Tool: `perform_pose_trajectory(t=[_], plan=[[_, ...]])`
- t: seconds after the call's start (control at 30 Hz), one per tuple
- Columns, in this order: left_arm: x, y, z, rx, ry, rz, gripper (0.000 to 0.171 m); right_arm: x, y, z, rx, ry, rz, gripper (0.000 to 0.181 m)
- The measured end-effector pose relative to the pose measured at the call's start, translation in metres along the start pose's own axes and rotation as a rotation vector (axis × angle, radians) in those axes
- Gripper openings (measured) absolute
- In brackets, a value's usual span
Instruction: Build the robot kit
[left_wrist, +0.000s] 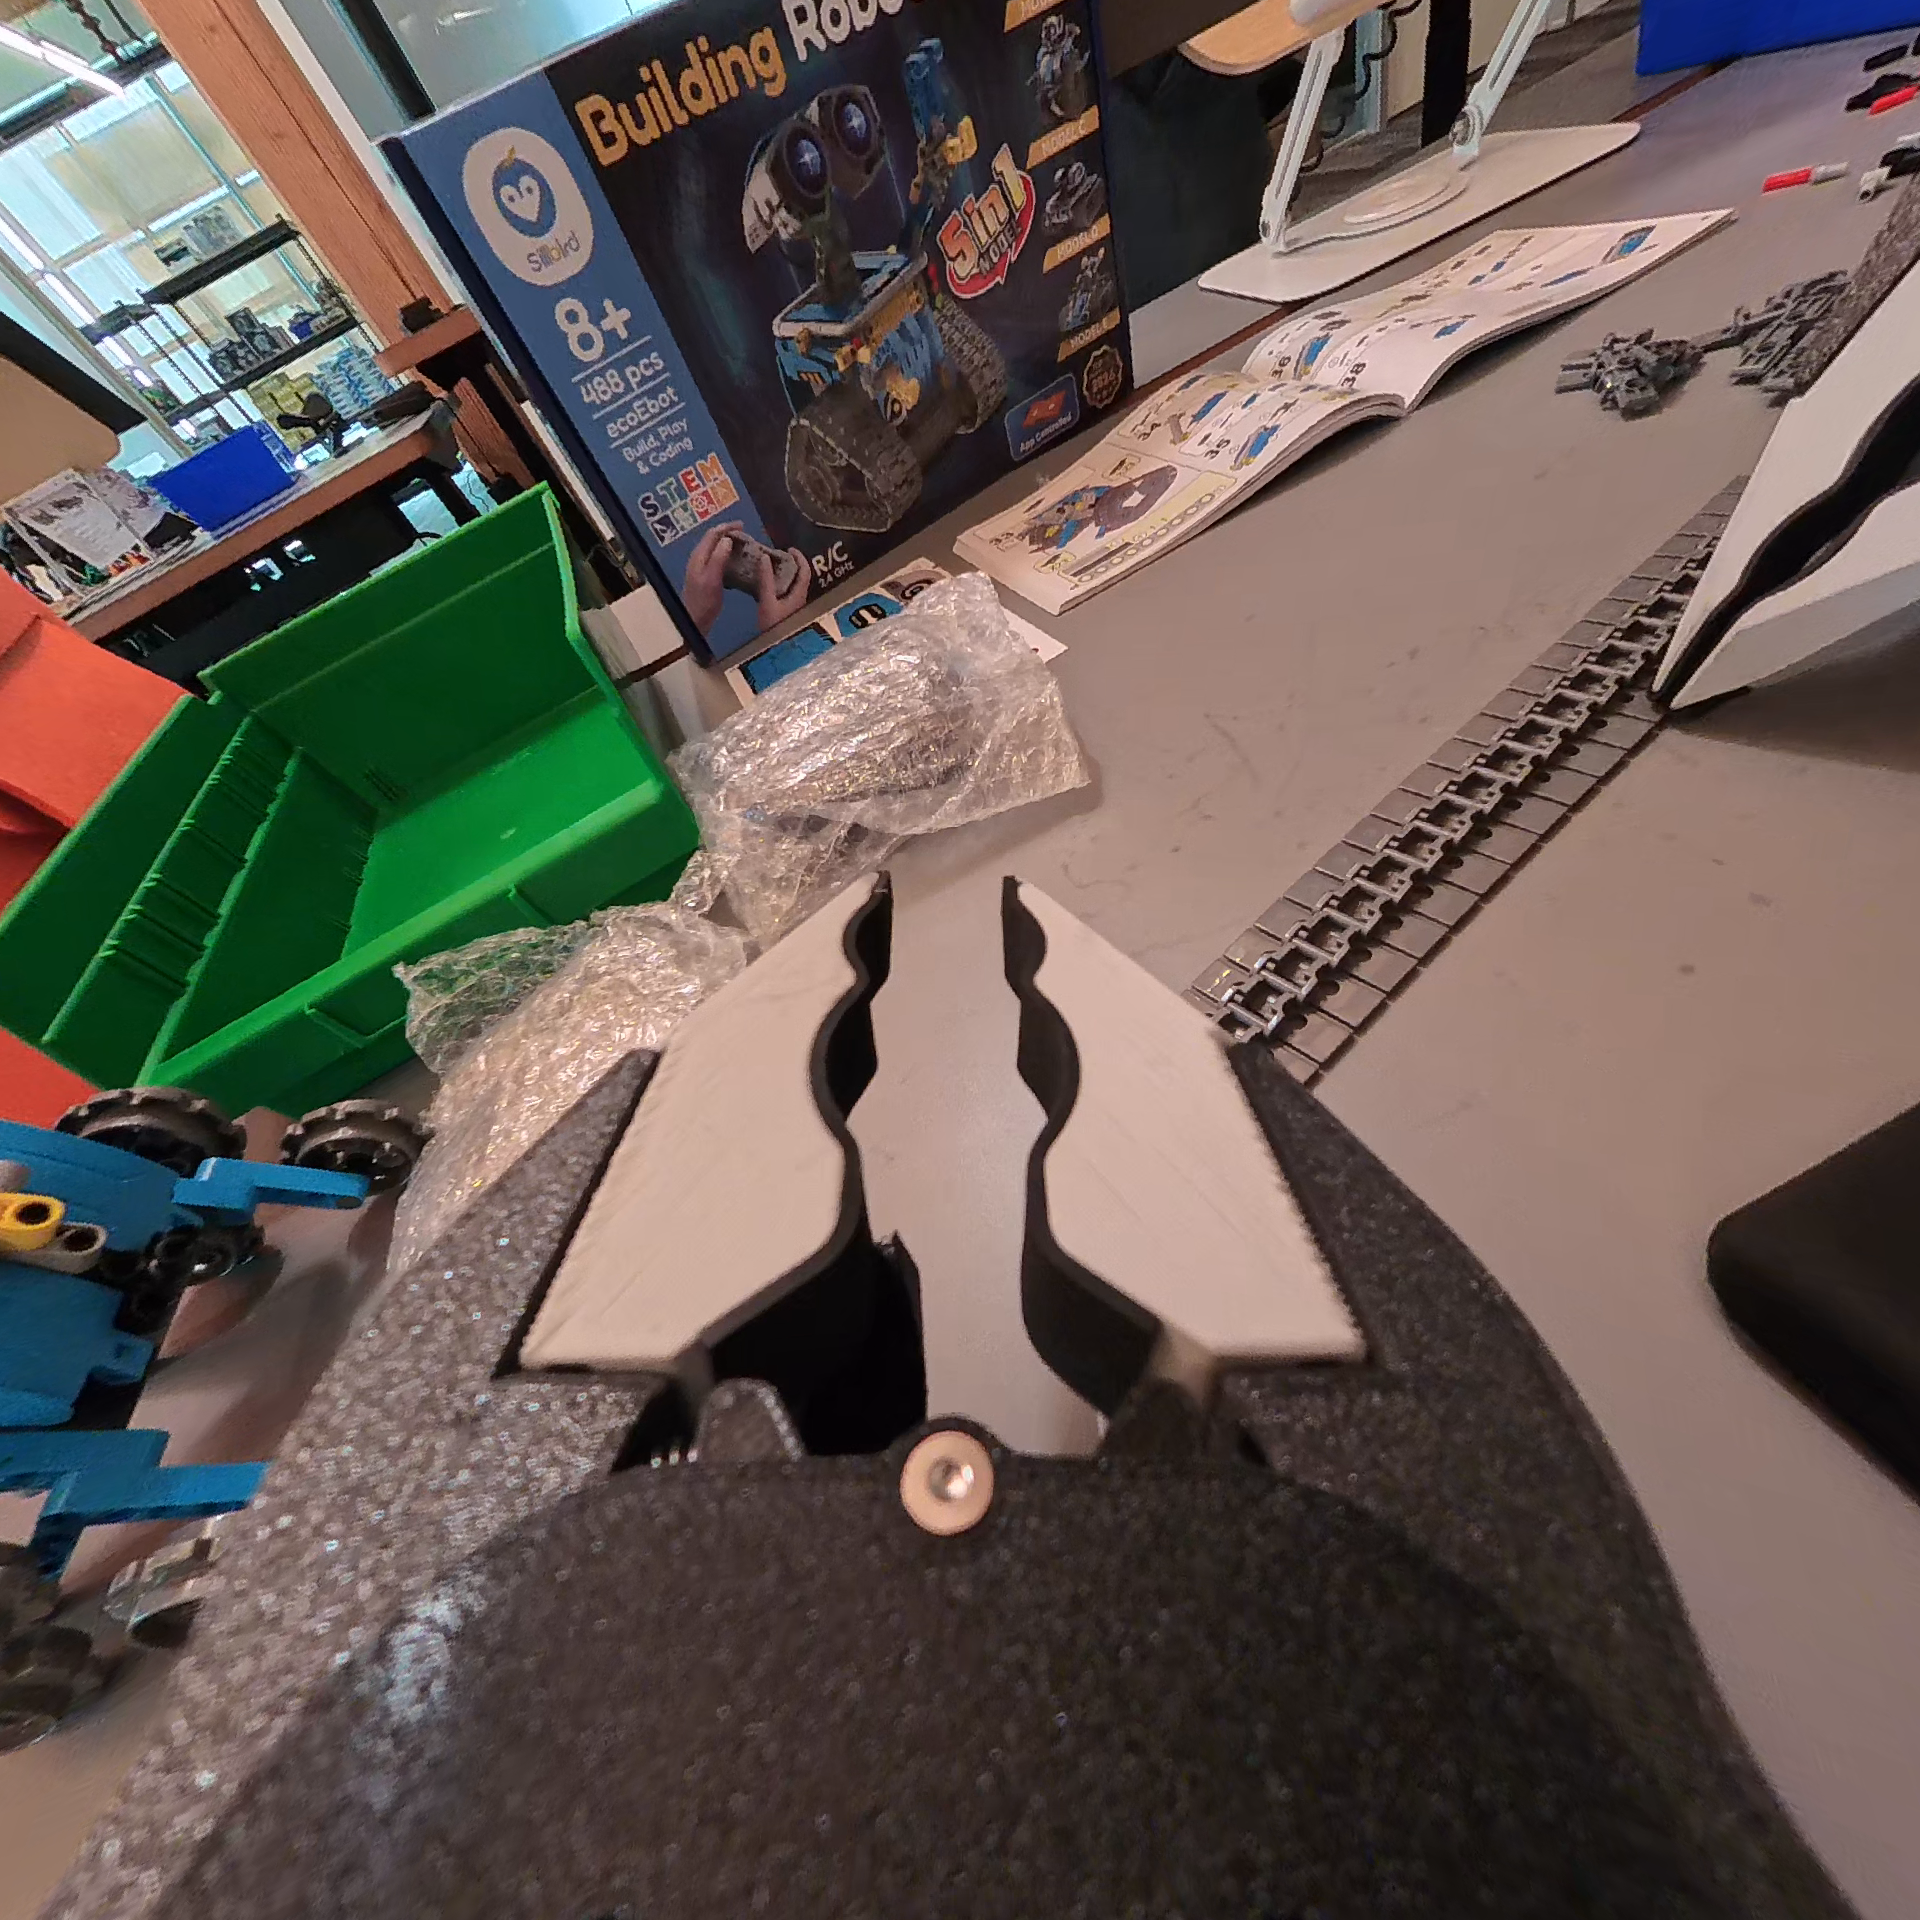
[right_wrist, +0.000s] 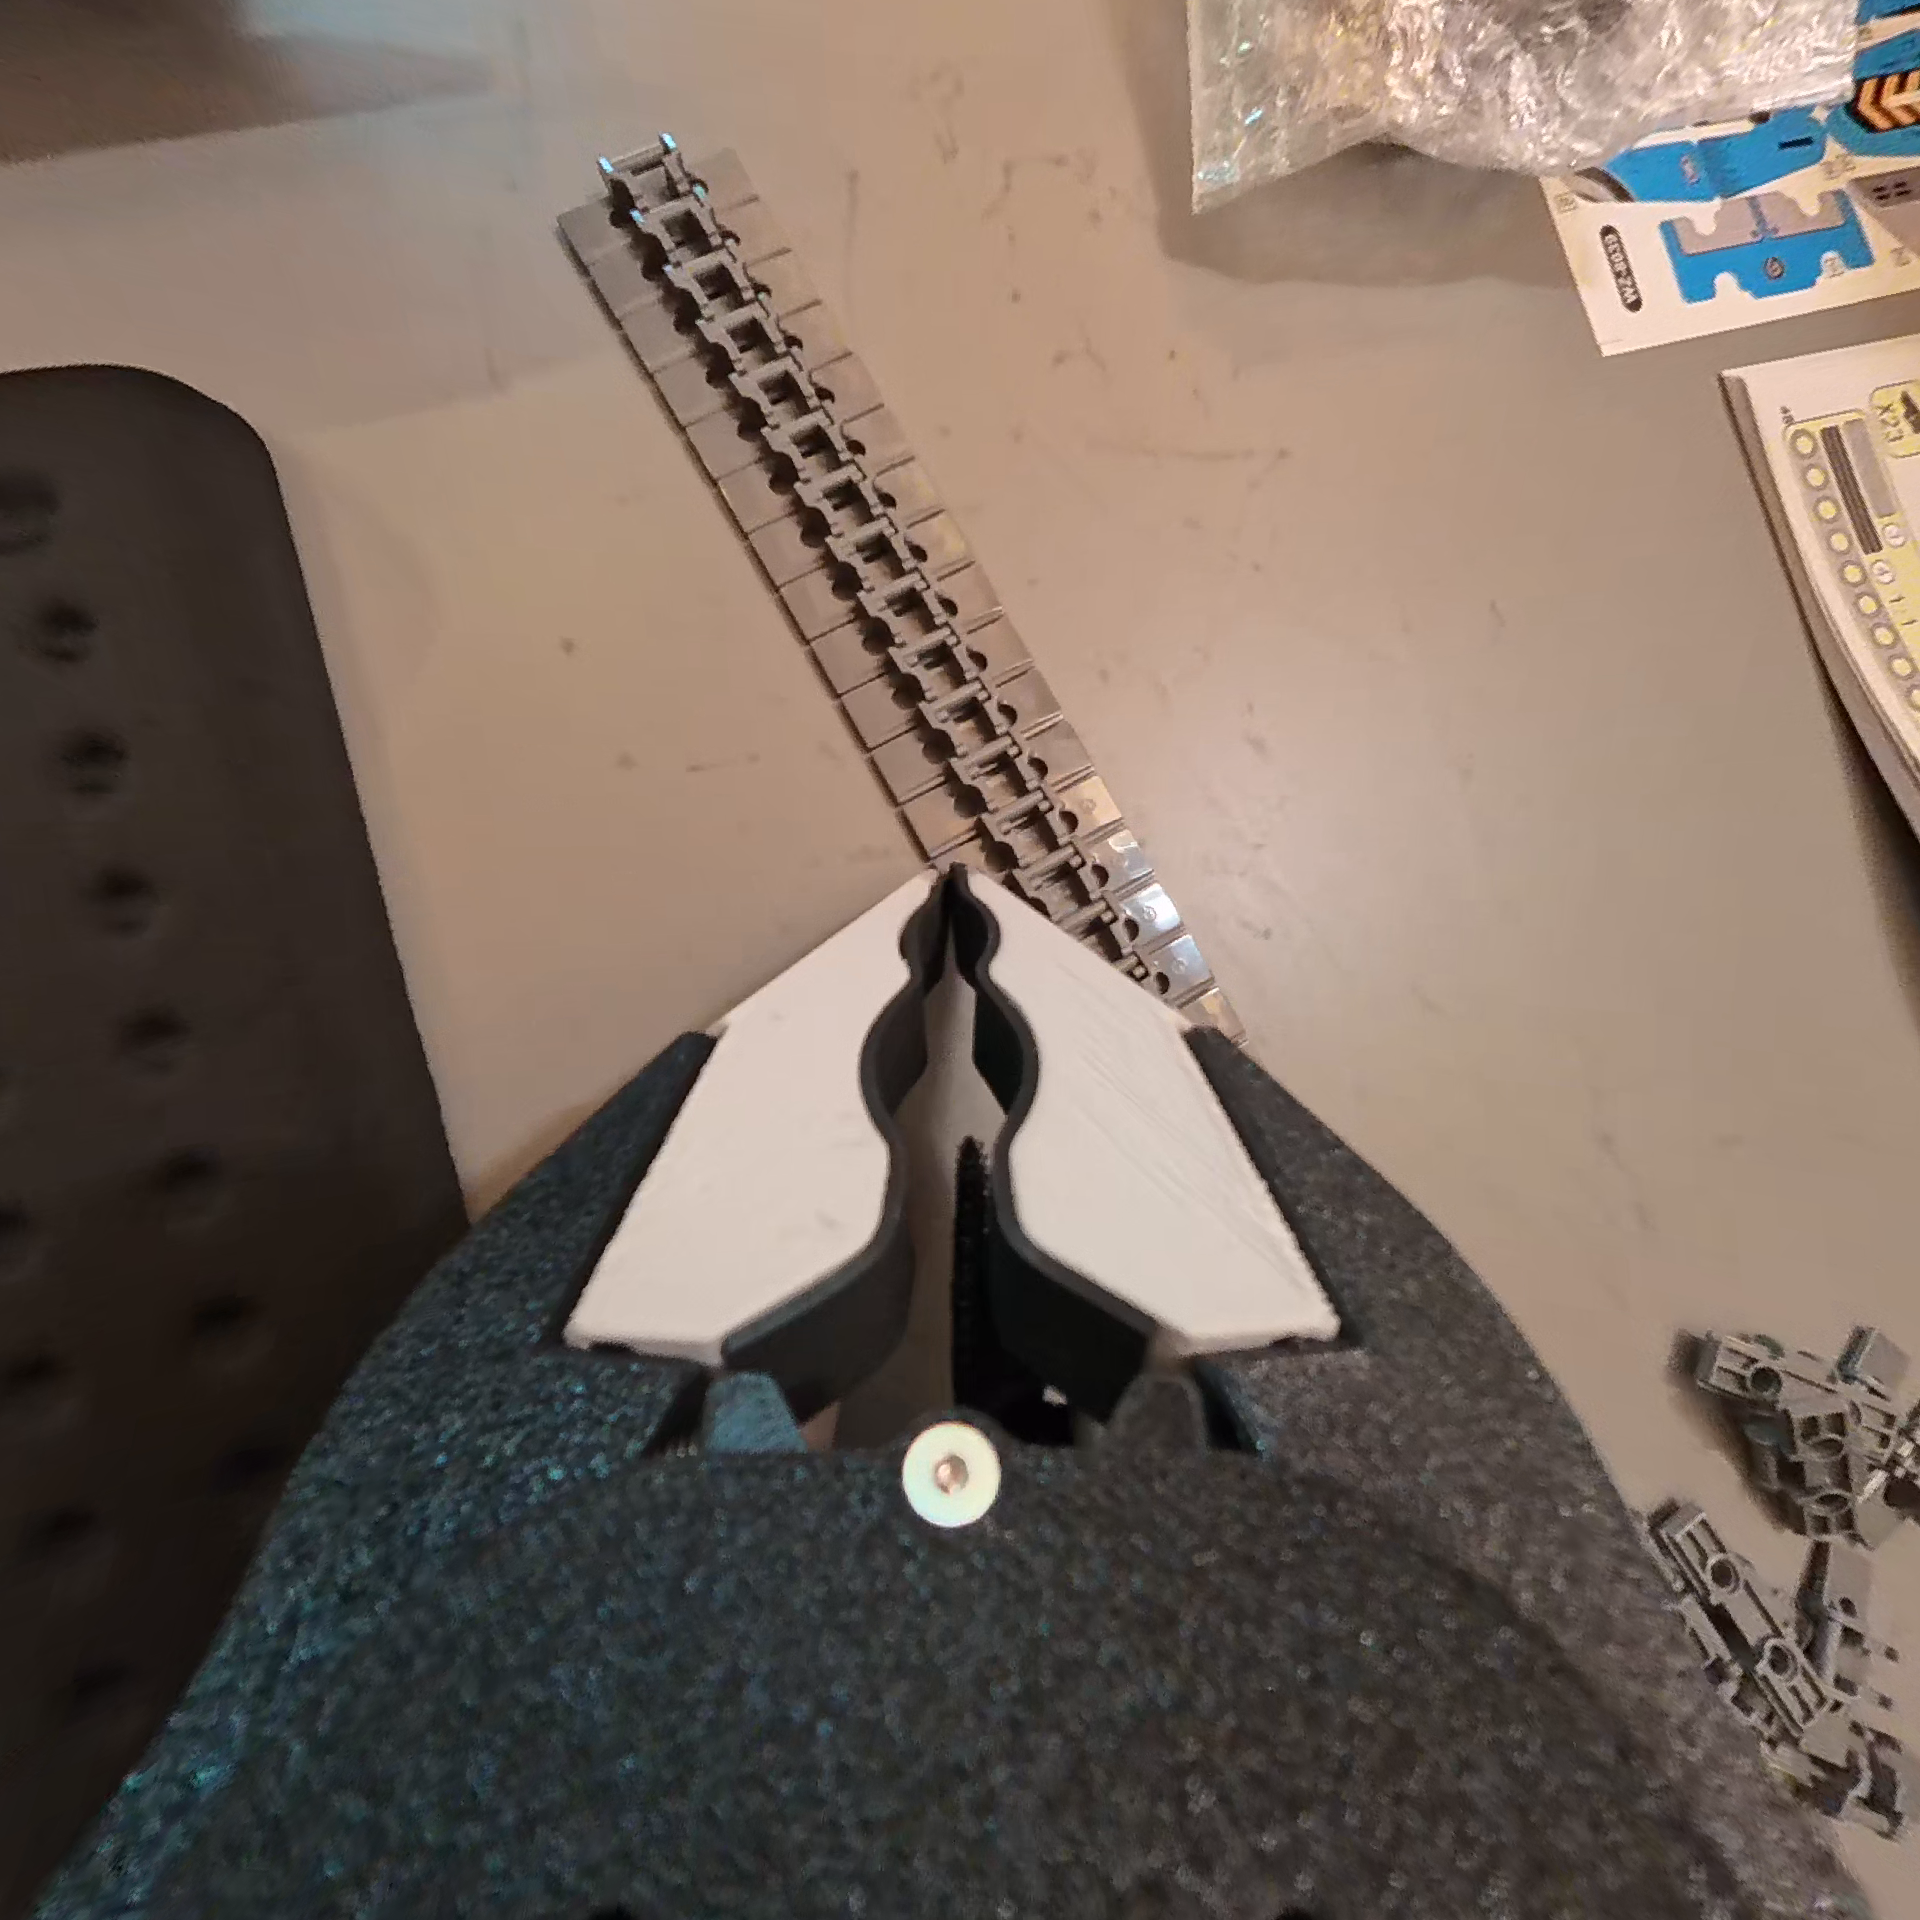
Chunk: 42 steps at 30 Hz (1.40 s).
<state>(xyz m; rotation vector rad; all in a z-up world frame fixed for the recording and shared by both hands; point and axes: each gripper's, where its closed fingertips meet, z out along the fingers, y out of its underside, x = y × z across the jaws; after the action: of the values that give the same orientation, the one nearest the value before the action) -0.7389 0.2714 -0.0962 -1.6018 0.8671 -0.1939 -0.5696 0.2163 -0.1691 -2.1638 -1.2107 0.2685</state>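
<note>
A long grey toy tank track (left_wrist: 1455, 831) lies flat on the grey table (left_wrist: 1351, 1247), running diagonally. My left gripper (left_wrist: 948, 899) is open and empty, hovering just left of the track's near end, with bubble-wrap bags (left_wrist: 883, 717) ahead of it. My right gripper (right_wrist: 951, 883) is shut, its tips at the edge of the track (right_wrist: 831, 520) near one end; the track passes under its right finger (right_wrist: 1122, 1122). The right gripper also shows in the left wrist view (left_wrist: 1668, 694), tips down on the track. I see nothing held between its fingers.
A green bin (left_wrist: 416, 810) and a partly built blue model (left_wrist: 73, 1247) sit left. A toy box (left_wrist: 779, 312), an open booklet (left_wrist: 1299, 395) and a white stand (left_wrist: 1403, 197) are behind. Loose grey pieces (right_wrist: 1808, 1455), a sticker sheet (right_wrist: 1714, 239) and a black pad (right_wrist: 156, 935) lie nearby. The long grey toy tank track (left_wrist: 1455, 831) lies some 7 cm from my right tips, 12 cm from my left tips. It turns up in the right wrist view (right_wrist: 847, 548) as well.
</note>
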Motion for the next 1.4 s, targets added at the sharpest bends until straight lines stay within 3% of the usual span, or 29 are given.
perform_pose_trajectory(t=[0.63, 1.4], plan=[[0.0, -0.002, -0.002, 0.017, 0.002, -0.007, 0.02, -0.012, -0.022, 0.008, 0.023, -0.058, -0.032, 0.0], [0.0, -0.004, -0.003, 0.029, 0.01, -0.012, 0.02, -0.02, -0.027, 0.019, -0.007, -0.079, -0.068, 0.0]])
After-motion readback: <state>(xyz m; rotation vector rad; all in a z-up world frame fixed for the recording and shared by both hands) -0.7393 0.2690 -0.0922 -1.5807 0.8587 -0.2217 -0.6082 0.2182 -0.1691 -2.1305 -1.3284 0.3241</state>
